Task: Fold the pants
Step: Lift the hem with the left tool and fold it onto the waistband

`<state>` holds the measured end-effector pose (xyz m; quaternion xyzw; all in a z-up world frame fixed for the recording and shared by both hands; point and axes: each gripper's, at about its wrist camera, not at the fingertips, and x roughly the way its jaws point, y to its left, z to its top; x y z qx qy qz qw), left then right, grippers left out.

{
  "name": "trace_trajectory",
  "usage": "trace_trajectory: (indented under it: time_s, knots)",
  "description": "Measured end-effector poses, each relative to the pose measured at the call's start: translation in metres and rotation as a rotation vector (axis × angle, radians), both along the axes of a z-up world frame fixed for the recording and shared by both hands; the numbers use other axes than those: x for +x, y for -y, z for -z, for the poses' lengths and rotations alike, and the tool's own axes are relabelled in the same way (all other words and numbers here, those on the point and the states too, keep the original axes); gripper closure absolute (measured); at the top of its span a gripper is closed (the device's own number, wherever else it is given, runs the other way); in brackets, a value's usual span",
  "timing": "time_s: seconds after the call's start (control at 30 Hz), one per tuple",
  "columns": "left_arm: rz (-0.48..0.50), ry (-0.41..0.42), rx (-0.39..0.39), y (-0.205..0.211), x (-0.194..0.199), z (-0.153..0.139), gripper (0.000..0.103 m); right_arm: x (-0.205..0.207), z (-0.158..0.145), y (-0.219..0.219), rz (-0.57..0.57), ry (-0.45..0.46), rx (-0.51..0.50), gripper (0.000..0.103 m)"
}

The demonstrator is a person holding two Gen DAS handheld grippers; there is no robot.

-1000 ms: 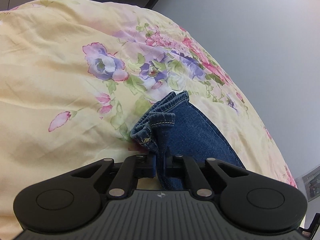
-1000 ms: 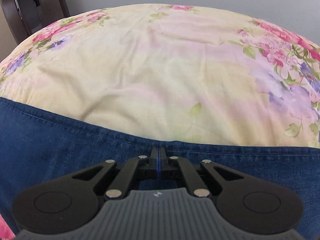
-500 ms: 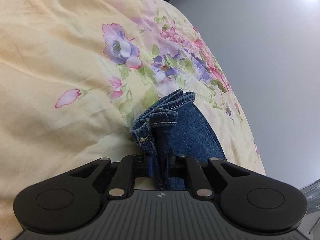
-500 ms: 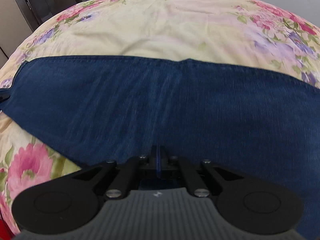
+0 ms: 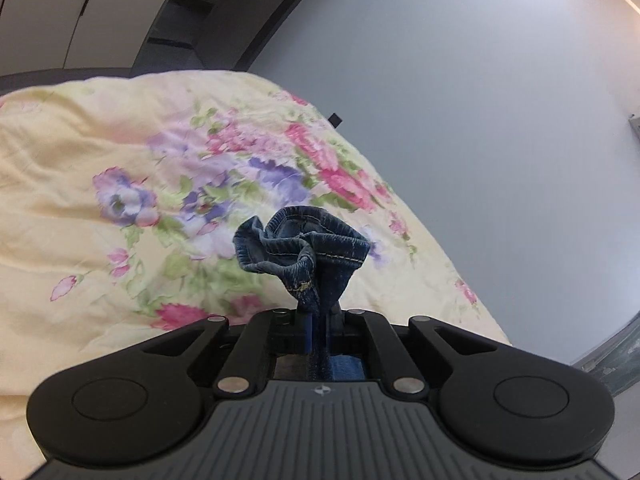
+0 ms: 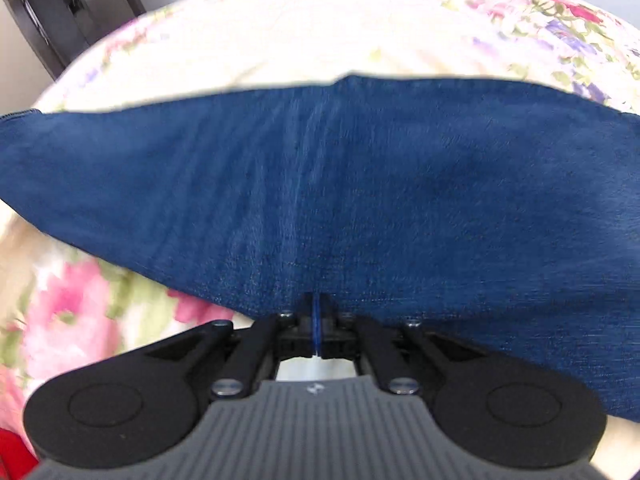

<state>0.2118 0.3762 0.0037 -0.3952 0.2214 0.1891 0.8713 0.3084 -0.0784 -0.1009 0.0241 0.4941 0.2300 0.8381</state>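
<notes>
The pants are dark blue denim. In the left wrist view a bunched hem end of the pants sticks up in front of my left gripper, which is shut on it, lifted above the bed. In the right wrist view the pants spread as a wide band across the bed, and my right gripper is shut on a fold of their near edge. The cloth hides the fingertips of both grippers.
A pale yellow floral bedspread covers the bed under the pants. A grey wall rises to the right. Dark furniture stands beyond the bed's far left corner. Something red shows at the lower left.
My left gripper has risen with the hem, so the leg no longer lies on the bedspread. My right gripper has drawn the pants' edge toward me, so denim now spreads ahead of it.
</notes>
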Motion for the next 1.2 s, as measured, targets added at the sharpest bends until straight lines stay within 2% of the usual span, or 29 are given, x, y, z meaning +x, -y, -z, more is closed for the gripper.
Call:
trace_trajectory:
  time_s: [0.2, 0.43, 0.53, 0.67, 0.77, 0.9, 1.07, 1.2]
  knots:
    - [0.11, 0.084, 0.132, 0.076, 0.025, -0.092, 0.099, -0.007, -0.042, 0.071, 0.093, 0.069, 0.025, 0.103]
    - [0.251, 0.168, 0.279, 0.209, 0.061, -0.194, 0.098, -0.019, -0.081, 0.172, 0.174, 0.152, 0.055, 0.103]
    - [0.326, 0.189, 0.328, 0.276, 0.08, -0.224, 0.098, -0.02, -0.09, 0.221, 0.201, 0.175, 0.068, 0.103]
    - [0.431, 0.19, 0.373, 0.37, 0.112, -0.238, 0.098, -0.02, -0.097, 0.287, 0.241, 0.201, 0.094, 0.103]
    - [0.523, 0.189, 0.383, 0.441, 0.142, -0.227, 0.098, -0.024, -0.091, 0.334, 0.285, 0.206, 0.129, 0.103]
    - [0.678, 0.166, 0.403, 0.538, 0.181, -0.188, 0.098, -0.028, -0.072, 0.384, 0.341, 0.198, 0.144, 0.103]
    - [0.854, 0.046, 0.364, 0.645, 0.215, -0.101, 0.098, -0.026, -0.035, 0.433, 0.422, 0.136, 0.182, 0.103]
    - [1.006, -0.074, 0.362, 0.702, 0.218, -0.026, 0.098, -0.025, -0.015, 0.448, 0.423, 0.099, 0.174, 0.103]
